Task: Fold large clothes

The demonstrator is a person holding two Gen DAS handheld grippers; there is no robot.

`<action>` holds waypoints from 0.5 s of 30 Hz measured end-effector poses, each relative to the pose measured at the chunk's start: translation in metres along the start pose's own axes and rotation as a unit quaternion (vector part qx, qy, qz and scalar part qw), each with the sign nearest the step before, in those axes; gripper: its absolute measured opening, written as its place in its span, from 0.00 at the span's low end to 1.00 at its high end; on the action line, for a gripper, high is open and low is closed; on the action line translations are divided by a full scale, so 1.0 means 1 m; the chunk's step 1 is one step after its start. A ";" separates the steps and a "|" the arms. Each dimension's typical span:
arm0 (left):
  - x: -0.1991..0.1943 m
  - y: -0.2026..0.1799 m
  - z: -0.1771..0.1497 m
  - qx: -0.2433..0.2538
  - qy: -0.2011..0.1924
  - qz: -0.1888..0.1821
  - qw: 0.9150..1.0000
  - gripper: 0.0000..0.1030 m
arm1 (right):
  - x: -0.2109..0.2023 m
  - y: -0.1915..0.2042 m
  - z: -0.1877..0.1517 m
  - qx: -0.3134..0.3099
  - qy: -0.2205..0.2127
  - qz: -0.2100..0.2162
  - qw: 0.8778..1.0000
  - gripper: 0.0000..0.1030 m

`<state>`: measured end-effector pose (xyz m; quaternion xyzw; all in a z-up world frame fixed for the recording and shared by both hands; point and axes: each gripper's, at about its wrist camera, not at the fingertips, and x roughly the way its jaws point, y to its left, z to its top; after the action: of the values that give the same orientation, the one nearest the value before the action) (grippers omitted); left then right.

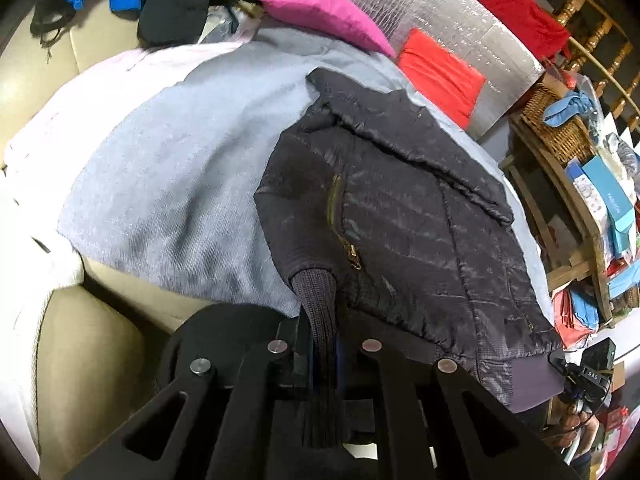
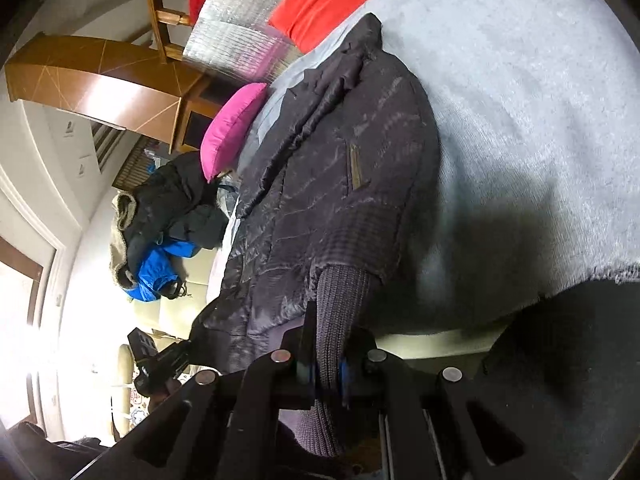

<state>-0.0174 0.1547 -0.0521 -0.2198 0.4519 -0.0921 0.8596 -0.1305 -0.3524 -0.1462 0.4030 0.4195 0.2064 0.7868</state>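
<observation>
"DAS" on black device (image 1: 592, 372)

Hidden between closed jaws — ends of the dark quilted jacket's ribbed knit cuffs (image 1: 320, 360) (image 2: 336, 360); fingertips unseen too.

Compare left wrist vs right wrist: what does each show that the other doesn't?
Left wrist only: wicker basket, shelf of boxes.
Right wrist only: wooden cabinet, white wall.
Both: dark jacket on the grey blanket, pink cushion, red cushion, and each gripper shut on a knit cuff.
</observation>
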 end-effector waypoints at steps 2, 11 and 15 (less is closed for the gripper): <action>-0.009 -0.005 0.008 0.006 -0.015 -0.006 1.000 0.08 | -0.005 0.008 0.006 -0.008 -0.012 0.008 1.000 0.08; -0.018 -0.022 0.039 0.023 -0.056 -0.017 0.998 0.08 | -0.016 0.031 0.035 -0.039 -0.042 0.026 0.998 0.08; -0.023 -0.032 0.057 0.032 -0.080 -0.024 0.996 0.08 | -0.022 0.045 0.052 -0.060 -0.058 0.030 0.996 0.08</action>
<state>0.0169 0.1509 0.0080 -0.2095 0.3734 -0.1097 0.8970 -0.0996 -0.3646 -0.0826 0.3791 0.3482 0.2311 0.8256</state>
